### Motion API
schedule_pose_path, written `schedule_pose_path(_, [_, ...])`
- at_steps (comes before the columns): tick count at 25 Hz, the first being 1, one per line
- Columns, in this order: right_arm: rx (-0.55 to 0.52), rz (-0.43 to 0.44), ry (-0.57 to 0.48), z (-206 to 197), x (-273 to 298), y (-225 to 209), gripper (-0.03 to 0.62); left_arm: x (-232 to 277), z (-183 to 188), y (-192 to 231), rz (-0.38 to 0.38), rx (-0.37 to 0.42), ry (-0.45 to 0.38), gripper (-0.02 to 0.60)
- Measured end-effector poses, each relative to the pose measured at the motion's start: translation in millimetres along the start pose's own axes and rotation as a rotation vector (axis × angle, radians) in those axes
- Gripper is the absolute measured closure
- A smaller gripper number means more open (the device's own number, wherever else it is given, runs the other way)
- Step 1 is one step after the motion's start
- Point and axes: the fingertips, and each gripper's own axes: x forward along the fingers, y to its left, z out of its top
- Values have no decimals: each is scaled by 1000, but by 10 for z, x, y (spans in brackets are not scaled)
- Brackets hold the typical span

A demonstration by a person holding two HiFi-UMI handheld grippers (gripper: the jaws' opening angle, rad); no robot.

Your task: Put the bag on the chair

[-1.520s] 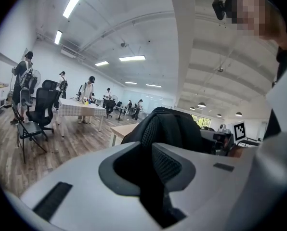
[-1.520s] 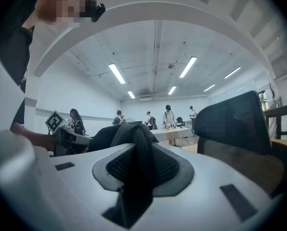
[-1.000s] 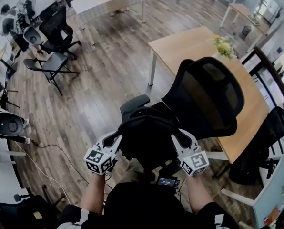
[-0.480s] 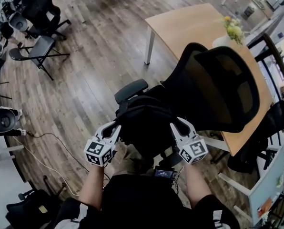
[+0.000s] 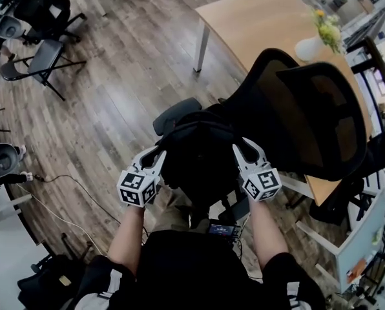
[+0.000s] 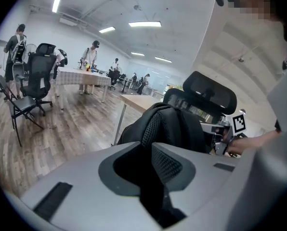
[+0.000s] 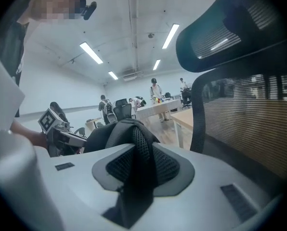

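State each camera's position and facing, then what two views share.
Head view: on the head, steeply down onto the bag, chair, both forearms, left gripper and right gripper.
Left gripper view: on that gripper, along jaws clamping the bag; right hand shows.
Right gripper view: mirrored; chair alongside, left hand shows.
All share the bag.

bag [image 5: 199,166]: black | chair [image 5: 302,115]: black mesh | floor [image 5: 115,95]: brown wood planks | table [image 5: 257,18]: light tan
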Motion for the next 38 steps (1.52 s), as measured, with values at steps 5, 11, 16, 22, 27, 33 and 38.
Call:
schedule_pose_path(5, [19,-53,1,-97,282,-267,474,327,28,201,-3,44,18,506])
schedule_pose_path(11, [48,-148,32,-358,474,-615,464,695,-72,317,-5,69,47,500])
schedule_pose_path(16, [65,-217,69,-589,624,-888,457,1008,-160,396,8,75,59,499])
schedule_pose_path(22, [82,-237,106,-731,927,-1123,454,1311,-191,596,37,39,85,497])
schedule_pose_path(27, [76,-276,140,-836,1117,-1319,453,1566,-202,697,66,-5,100,495])
schedule_pose_path(33, [73,-296,182,-902,1234,-1413,455,1731,-211,792,89,-14,125,491])
schedule_pose_path(38, [117,-317,207,-956,1234,-1464,433,1757,-242,817,114,-32,142,482])
